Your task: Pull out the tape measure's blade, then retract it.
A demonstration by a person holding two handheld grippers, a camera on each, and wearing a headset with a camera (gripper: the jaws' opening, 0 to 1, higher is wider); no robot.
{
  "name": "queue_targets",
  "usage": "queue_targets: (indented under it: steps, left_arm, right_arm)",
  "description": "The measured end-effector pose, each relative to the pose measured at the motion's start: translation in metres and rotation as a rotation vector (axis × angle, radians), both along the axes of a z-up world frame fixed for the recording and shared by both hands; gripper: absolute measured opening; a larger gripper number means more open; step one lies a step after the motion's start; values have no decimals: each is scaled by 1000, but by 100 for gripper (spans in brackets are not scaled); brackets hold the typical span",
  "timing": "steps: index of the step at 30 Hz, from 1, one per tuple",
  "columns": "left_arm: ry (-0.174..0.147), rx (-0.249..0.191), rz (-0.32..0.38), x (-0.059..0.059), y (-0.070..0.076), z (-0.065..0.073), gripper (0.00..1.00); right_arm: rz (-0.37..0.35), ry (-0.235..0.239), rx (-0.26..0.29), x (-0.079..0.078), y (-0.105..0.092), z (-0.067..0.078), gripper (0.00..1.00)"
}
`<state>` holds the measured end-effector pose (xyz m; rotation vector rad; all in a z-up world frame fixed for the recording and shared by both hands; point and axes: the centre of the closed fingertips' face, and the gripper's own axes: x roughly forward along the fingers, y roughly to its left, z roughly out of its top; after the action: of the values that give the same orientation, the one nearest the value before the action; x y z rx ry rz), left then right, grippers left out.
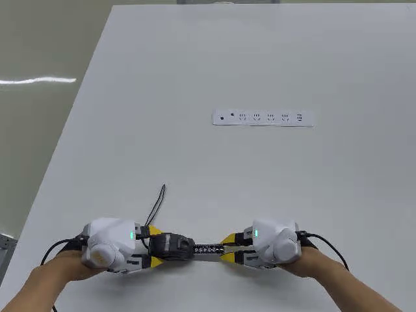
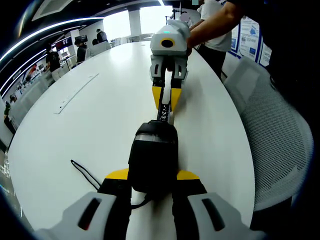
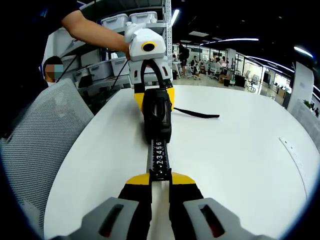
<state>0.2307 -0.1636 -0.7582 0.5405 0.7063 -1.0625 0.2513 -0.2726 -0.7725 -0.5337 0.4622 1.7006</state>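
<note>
- Your left tool is clamped on the tape's case, which lies on the worktop close to its near edge, right in front of you.
- Your right tool pinches the end of the blade, its jaws nearly closed on the thin strip.
- The blade is out only a short way. A brief stretch marked 2 to 6 shows between the case and your right tool, and the two tools are near each other.
- From that, I judge you are either barely into the pull or almost done retracting; the pictures do not tell which. If you are pulling, most of the draw and the whole retraction are left.
- The strap lies loose on the worktop beyond the case.
- The worktop is white, smooth and round-edged. A power strip lies well apart from your work, toward the middle.
- Around you is an open office: a mesh chair just beside the worktop, shelves of bins, people at distant desks, and a glossy floor.
</note>
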Motion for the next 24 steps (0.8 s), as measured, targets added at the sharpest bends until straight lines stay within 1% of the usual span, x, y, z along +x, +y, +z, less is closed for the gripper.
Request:
queue_targets:
  steps: [24]
  left_arm:
    - [5,6,-2,0,-1,0,27]
  right_arm:
    - [-11,3,-10,1,-17,3,10]
